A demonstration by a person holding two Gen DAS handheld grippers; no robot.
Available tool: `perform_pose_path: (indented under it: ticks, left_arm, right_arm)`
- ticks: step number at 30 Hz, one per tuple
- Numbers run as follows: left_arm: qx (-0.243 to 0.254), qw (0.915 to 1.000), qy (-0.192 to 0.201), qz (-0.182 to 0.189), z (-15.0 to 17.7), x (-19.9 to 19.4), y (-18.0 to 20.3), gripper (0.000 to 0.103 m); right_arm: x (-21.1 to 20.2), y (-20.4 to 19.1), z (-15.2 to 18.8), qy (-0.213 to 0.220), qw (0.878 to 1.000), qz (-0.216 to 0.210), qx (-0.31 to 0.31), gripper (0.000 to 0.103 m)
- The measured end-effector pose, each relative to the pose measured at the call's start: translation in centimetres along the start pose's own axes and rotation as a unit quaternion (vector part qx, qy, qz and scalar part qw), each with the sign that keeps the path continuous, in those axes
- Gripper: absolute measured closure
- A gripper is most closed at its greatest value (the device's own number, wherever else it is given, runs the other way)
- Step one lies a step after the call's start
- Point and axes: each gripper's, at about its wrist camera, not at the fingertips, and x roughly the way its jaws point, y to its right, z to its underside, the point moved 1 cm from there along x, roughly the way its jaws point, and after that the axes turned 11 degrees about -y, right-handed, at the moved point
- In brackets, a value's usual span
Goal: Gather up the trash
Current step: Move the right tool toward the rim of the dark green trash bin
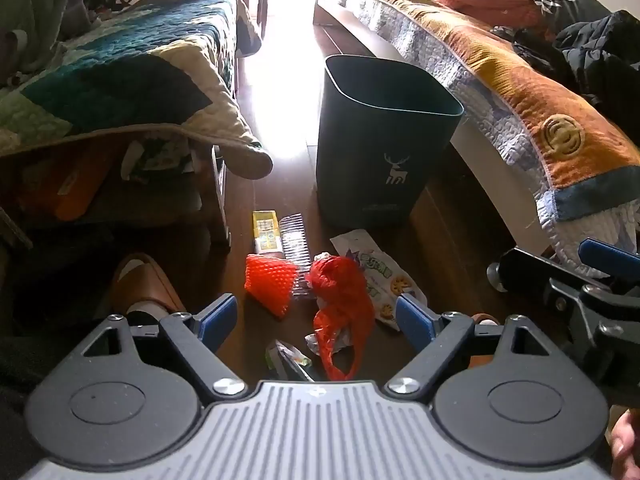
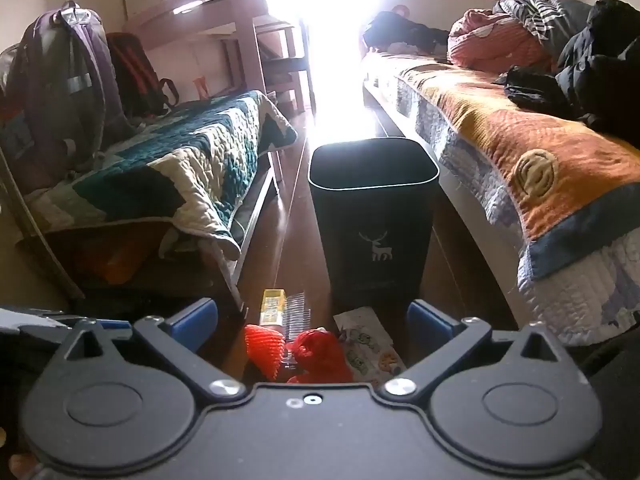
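Observation:
A dark green bin with a white deer mark stands on the wooden floor; it also shows in the right wrist view. In front of it lies trash: a red plastic bag, an orange foam net, a yellow box, a clear plastic tray, a printed snack wrapper and a small green wrapper. My left gripper is open above the red bag, holding nothing. My right gripper is open and empty, higher up, behind the pile.
A bed with a teal quilt is on the left, a bed with an orange blanket on the right. A tan slipper lies at left. Backpacks lean on the left bed. The right gripper's body shows at the right edge.

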Motion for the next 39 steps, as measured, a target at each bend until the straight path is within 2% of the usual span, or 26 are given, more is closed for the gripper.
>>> perform_pose_path:
  ticks: [12, 39]
  left_arm:
    - [-0.014, 0.9999, -0.001, -0.008, 0.1, 0.1, -0.5, 0.016]
    - [-0.009, 0.9999, 0.003, -0.01, 0.1, -0.3, -0.4, 0.016]
  right_arm:
    - [-0.1, -1.1, -0.3, 0.013, 1.0, 0.007, -0.026, 0.001]
    - [0.0, -0.7, -0.2, 0.011, 1.0, 0.014, -0.022, 0.001]
